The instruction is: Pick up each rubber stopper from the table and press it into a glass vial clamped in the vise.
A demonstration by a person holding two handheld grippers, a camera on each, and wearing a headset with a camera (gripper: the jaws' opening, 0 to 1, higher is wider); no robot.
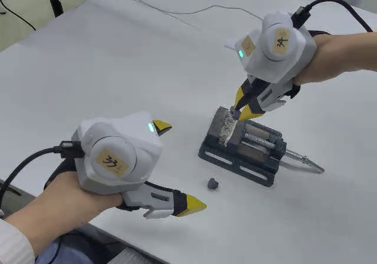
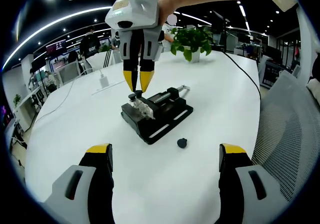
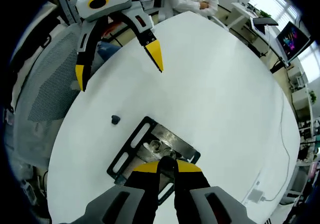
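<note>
— What sits furthest left?
— The left gripper, close to the front edge of the table. Its jaws are spread wide and hold nothing. In its own view, open white tabletop runs from the jaws up to the vise.

— Next along?
— 1 loose stopper, dark grey, lying on the table just in front of the vise and apart from it. It lies between the left gripper and the vise.

— And the vise?
— It is black, with glass vials clamped at its left end. The right gripper view shows about 2 round mouths, but that gripper's own jaws cover part of them, so the count is unsure.

— The right gripper?
— The right gripper points down over the vials, jaws drawn nearly together on a held stopper. Whether the stopper touches the glass I cannot tell.

— What surrounds it?
— The vise handle sticks out to the right over open table. A thin cable crosses the far side, well apart. In the left gripper view a mesh chair stands at the table's edge and a potted plant at the far end.
</note>
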